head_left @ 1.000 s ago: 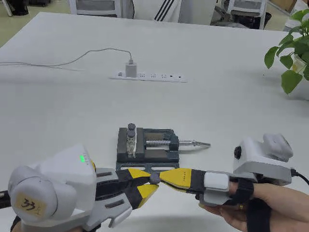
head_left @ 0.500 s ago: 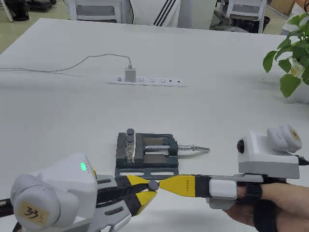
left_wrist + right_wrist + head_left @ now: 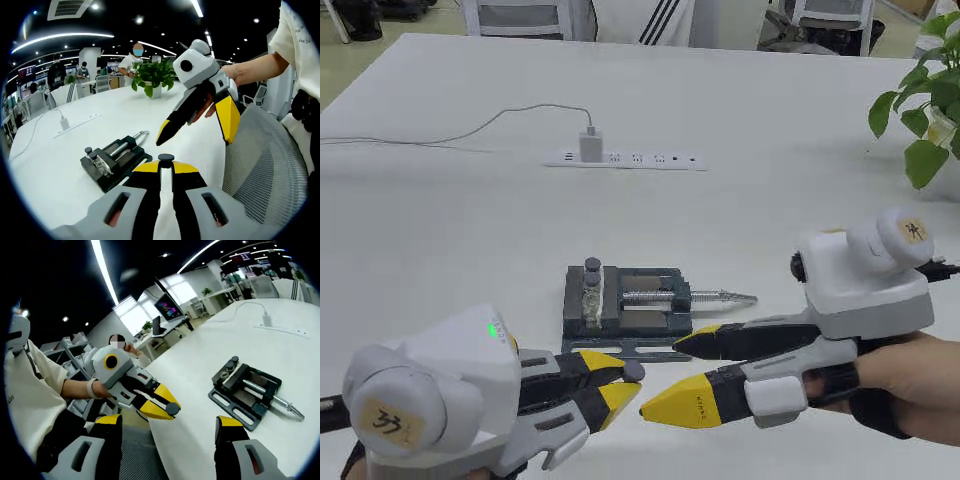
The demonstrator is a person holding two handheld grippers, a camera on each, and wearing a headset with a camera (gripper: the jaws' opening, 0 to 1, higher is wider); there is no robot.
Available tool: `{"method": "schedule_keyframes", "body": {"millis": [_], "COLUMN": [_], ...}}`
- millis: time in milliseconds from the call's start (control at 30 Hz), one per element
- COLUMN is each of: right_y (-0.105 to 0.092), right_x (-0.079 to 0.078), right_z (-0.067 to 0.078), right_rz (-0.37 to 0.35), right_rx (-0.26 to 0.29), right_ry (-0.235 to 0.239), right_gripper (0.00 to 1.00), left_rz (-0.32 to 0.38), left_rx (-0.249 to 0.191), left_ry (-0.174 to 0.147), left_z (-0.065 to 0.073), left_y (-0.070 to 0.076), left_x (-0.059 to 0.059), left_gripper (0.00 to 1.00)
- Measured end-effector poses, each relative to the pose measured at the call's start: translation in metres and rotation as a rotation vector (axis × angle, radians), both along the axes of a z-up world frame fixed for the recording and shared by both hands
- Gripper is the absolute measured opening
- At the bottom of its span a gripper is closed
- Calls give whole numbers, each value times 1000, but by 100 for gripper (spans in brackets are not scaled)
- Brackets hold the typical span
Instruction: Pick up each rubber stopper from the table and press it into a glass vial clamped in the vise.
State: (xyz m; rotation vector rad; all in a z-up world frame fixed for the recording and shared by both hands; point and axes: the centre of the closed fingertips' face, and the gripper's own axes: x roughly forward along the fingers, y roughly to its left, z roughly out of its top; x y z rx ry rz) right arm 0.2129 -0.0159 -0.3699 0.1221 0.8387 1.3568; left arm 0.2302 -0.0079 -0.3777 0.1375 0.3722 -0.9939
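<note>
We hold the left claw (image 3: 628,382) clenched on a small grey rubber stopper (image 3: 634,372), pinched right at its yellow tips above the counter (image 3: 440,230), close to the near edge. In the left gripper view the stopper sits upright between the two tips. The right claw (image 3: 660,380) is released, its jaws spread wide. In the head view one tip is above the other, and both are just beside the stopper but apart from it.

The vise (image 3: 645,300) rests on the counter just beyond both claws, its screw handle pointing toward the right edge. Two glass vials (image 3: 591,298) stand side by side, clamped at the left end of the vise. As far as we can tell, each is topped with a dark cap (image 3: 592,263).

Toward the far edge lies a white power strip (image 3: 625,158) with a charger (image 3: 590,146) plugged in. Its cable (image 3: 470,128) runs off to the left edge. A plant (image 3: 925,110) stands at the right edge.
</note>
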Motion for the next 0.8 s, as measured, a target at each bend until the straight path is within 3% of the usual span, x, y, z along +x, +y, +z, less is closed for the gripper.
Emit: {"method": "schedule_keyframes", "body": {"millis": [200,367,800], "right_y": [-2,1,6], "right_x": [1,0,-7], "right_z": [-10,-11,-15], "right_rz": [83,126,352], "right_rx": [-89,-116,-222], "right_ry": [-117,-133,-291], "right_gripper": [76,74,58], "left_rz": [-5,-15,-44], "left_rx": [16,30,78], "left_ry": [7,19,49], "left_z": [-4,-9,-23], "left_y": [1,2,0], "left_x": [-2,-6,-17], "left_gripper": [4,4,4]}}
